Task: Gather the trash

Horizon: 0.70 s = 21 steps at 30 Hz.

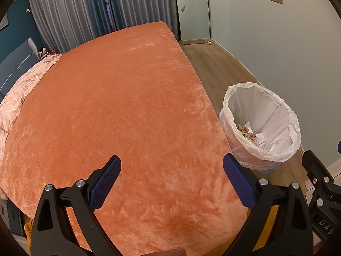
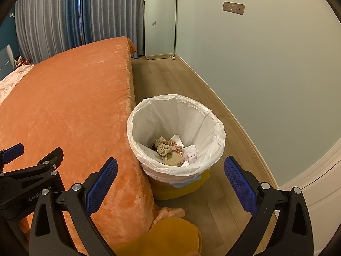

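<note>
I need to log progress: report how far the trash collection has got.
Done: crumpled cloth and paper scraps already lie in the lined trash bin. In hand: nothing; left gripper and right gripper are both open. Left: no loose trash shows on the orange bedspread.
</note>
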Each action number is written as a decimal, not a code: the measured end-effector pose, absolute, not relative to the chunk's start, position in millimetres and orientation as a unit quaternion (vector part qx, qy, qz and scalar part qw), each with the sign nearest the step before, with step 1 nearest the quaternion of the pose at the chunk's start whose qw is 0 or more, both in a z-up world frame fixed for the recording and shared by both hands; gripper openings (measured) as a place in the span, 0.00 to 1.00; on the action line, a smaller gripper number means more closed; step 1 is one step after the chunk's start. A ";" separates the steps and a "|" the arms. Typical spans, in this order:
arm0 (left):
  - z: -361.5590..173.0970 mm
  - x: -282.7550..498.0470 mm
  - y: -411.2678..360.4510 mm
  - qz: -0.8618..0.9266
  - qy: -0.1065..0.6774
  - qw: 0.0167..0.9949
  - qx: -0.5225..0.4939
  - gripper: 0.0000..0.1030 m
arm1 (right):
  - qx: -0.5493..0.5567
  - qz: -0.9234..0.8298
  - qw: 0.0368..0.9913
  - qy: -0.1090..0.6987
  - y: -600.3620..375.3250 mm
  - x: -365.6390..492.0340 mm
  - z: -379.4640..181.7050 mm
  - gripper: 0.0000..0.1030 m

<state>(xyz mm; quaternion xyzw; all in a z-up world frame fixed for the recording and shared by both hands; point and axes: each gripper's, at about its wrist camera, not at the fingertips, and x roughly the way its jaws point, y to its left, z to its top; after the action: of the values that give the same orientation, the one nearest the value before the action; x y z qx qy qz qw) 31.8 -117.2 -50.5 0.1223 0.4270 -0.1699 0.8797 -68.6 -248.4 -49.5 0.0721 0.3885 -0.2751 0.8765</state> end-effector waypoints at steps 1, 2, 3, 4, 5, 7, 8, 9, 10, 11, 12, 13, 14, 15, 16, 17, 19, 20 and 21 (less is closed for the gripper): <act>-50.6 31.5 -117.4 -0.170 0.427 0.879 0.122 0.89 | 0.072 -0.275 0.876 0.388 -248.4 -68.7 -49.5 0.93; -50.8 31.4 -117.4 -0.170 0.428 0.879 0.122 0.89 | 0.073 -0.275 0.876 0.388 -248.4 -68.7 -49.5 0.93; -50.7 31.6 -117.0 -0.169 0.428 0.879 0.122 0.89 | 0.072 -0.275 0.876 0.388 -248.4 -68.6 -49.6 0.93; -51.2 31.3 -117.6 -0.169 0.428 0.879 0.122 0.89 | 0.072 -0.275 0.876 0.388 -248.0 -68.6 -49.6 0.93; -51.3 31.4 -117.6 -0.170 0.428 0.879 0.121 0.89 | 0.072 -0.275 0.876 0.389 -248.0 -68.6 -49.7 0.93; -51.6 31.4 -117.1 -0.171 0.430 0.879 0.117 0.89 | 0.072 -0.275 0.876 0.389 -248.2 -68.7 -49.6 0.93; -51.7 30.7 -117.3 -0.173 0.428 0.879 0.117 0.89 | 0.072 -0.275 0.876 0.389 -247.6 -68.7 -49.4 0.93; -51.1 30.0 -117.6 -0.173 0.426 0.880 0.119 0.89 | 0.072 -0.274 0.876 0.389 -247.5 -68.6 -49.4 0.93; -51.5 28.9 -117.7 -0.174 0.425 0.880 0.120 0.89 | 0.071 -0.275 0.876 0.389 -247.8 -68.6 -49.4 0.93; -51.8 28.4 -118.1 -0.174 0.425 0.880 0.120 0.89 | 0.071 -0.275 0.876 0.390 -247.9 -68.8 -50.0 0.93; -51.9 28.4 -118.1 -0.175 0.426 0.880 0.120 0.89 | 0.072 -0.275 0.876 0.390 -248.0 -68.9 -50.1 0.93; -52.3 28.5 -118.6 -0.175 0.427 0.879 0.120 0.89 | 0.072 -0.275 0.876 0.390 -248.1 -69.1 -50.2 0.93; -52.7 28.3 -118.5 -0.176 0.427 0.879 0.119 0.89 | 0.073 -0.276 0.876 0.390 -248.0 -69.1 -50.1 0.93; -52.9 28.3 -118.6 -0.176 0.427 0.879 0.120 0.89 | 0.073 -0.276 0.876 0.389 -248.3 -69.7 -50.9 0.93; -53.0 28.3 -118.5 -0.176 0.427 0.879 0.121 0.89 | 0.073 -0.276 0.876 0.389 -248.2 -70.0 -50.8 0.93; -53.4 28.0 -119.3 -0.176 0.427 0.878 0.121 0.89 | 0.073 -0.277 0.875 0.390 -248.5 -70.5 -51.6 0.93; -53.5 27.7 -119.4 -0.177 0.428 0.878 0.121 0.89 | 0.074 -0.277 0.875 0.390 -248.4 -71.3 -52.1 0.93; -53.5 27.9 -119.3 -0.177 0.429 0.878 0.121 0.89 | 0.074 -0.277 0.875 0.389 -248.6 -71.5 -52.4 0.93; -53.4 28.0 -119.2 -0.177 0.428 0.878 0.122 0.89 | 0.074 -0.277 0.875 0.390 -248.1 -71.8 -52.5 0.93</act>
<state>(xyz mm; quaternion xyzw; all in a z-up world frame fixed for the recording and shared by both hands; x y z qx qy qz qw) 28.0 -119.2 -53.4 0.1217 0.4284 -0.1774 0.8776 -71.8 -248.1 -52.5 0.0741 0.3896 -0.2773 0.8751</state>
